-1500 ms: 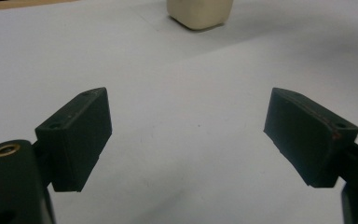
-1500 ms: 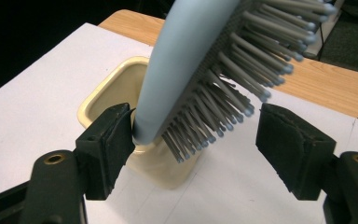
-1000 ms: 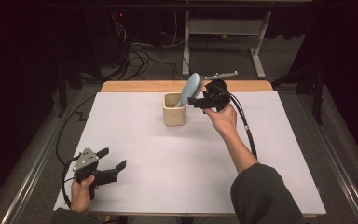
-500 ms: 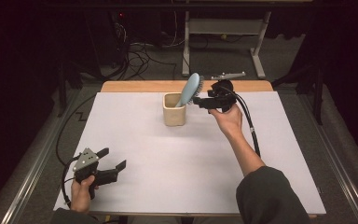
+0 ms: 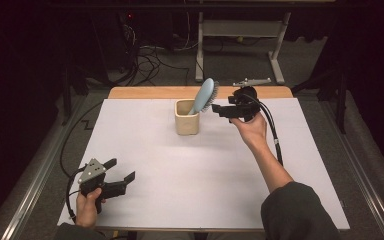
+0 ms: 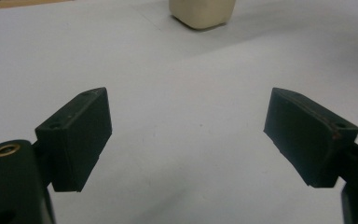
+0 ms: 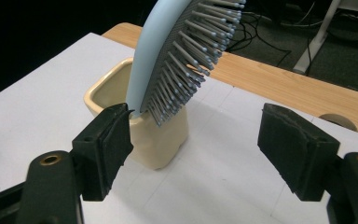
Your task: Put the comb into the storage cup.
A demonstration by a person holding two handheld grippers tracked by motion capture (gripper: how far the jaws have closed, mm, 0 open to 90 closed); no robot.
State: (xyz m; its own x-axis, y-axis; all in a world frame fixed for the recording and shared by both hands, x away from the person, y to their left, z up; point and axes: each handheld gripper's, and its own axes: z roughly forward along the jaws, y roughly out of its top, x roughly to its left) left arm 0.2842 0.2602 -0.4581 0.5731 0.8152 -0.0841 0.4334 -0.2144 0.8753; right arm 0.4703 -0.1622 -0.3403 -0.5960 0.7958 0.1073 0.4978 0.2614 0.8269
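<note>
Since the earlier high view, the right gripper [image 5: 219, 111] has drawn back from the hairbrush [image 5: 205, 95] toward the table's right side, and its jaws have just been opening a little wider; nothing lies between them. Seen from the right gripper view, its two black pads [image 7: 106, 140] stand well apart, the brush head hanging clear in front of the gap. Pale blue, with grey bristles facing the right gripper, the hairbrush stands handle-down in the cream cup [image 5: 186, 117] and leans to the right over the cup's rim. The cup sits on the white table cover [image 5: 180, 185], near the far wooden edge [image 5: 145, 92]. At the near left corner, the left gripper [image 5: 122, 176] is held low over the cover, its jaws wide apart and empty, the cup's base [image 6: 203, 14] far ahead of them. No brand, label or writing can be read on any object.
</note>
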